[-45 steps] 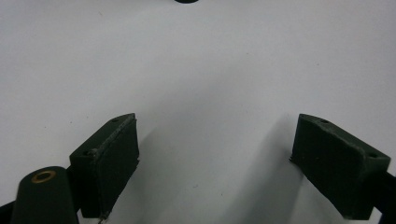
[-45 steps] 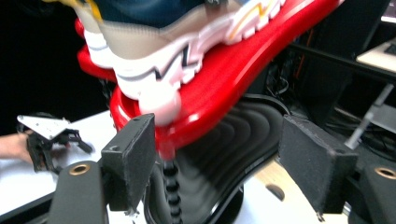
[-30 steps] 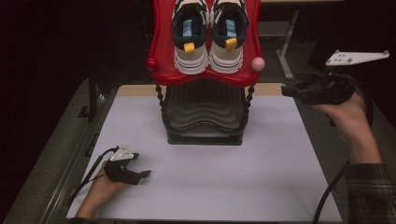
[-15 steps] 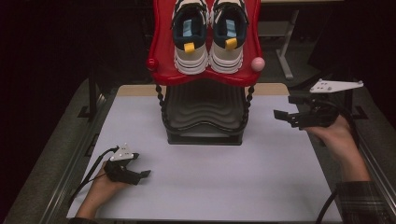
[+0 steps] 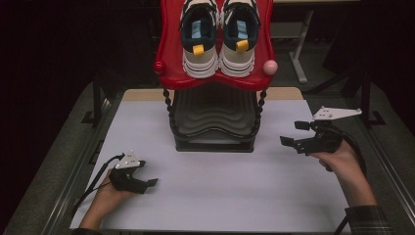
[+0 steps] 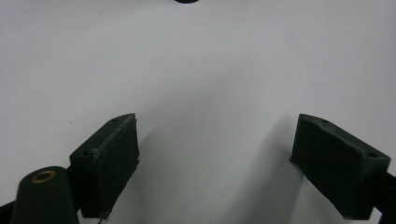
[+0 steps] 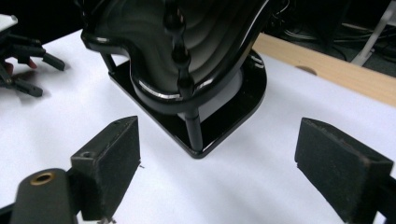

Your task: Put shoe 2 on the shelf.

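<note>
Inspection found a two-tier shoe rack [image 5: 215,125] standing at the rear centre of the tabletop [image 5: 220,196]. Its red upper tray [image 5: 169,49] carried a pair of sneakers [image 5: 218,41], toes toward the person. The lower tier [image 5: 215,115] beneath was black, ribbed and empty.

The right tongs [image 5: 291,134] hovered just right of the rack's base, jaws spread wide with nothing between them, pointed at the base plate [image 7: 224,121] and the beaded corner post [image 7: 180,65]. The left tongs [image 5: 147,182] rested on the tabletop, well forward and left of the rack, also wide and empty.

In my judgement the sneakers are light, with soft uppers and stiffer soles; the heel collar or sidewall offers the surest hold. The rack appears rigid, glossy plastic, likely slippery, and top-heavy when loaded; its beaded posts would give better purchase than the smooth trays.
</note>
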Available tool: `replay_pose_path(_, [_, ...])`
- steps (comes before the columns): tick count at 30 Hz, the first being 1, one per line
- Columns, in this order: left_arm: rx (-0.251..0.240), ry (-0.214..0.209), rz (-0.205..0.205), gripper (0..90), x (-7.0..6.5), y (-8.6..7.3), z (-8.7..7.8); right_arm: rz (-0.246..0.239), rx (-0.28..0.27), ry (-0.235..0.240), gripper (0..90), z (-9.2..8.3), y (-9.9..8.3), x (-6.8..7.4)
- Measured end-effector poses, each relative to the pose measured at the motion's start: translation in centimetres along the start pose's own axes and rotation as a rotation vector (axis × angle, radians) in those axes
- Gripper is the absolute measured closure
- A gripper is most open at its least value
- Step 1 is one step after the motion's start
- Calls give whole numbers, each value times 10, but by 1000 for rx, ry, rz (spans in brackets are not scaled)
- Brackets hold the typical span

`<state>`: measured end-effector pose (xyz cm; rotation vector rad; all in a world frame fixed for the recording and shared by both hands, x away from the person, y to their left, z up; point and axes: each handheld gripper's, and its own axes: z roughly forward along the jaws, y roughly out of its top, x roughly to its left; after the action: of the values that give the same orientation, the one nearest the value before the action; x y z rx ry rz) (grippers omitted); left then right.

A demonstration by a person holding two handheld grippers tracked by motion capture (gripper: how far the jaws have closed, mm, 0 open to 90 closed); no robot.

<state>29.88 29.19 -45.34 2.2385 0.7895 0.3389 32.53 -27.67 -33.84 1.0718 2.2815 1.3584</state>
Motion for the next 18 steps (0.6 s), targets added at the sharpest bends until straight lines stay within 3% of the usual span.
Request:
replay_pose_path(8, [1,0,1,140,0,0,0,28,6,-4,136,10,-31,3])
replay_pose_path(18, [0,1,1,140,0,0,0,33,42,-55,136,19,-64,6])
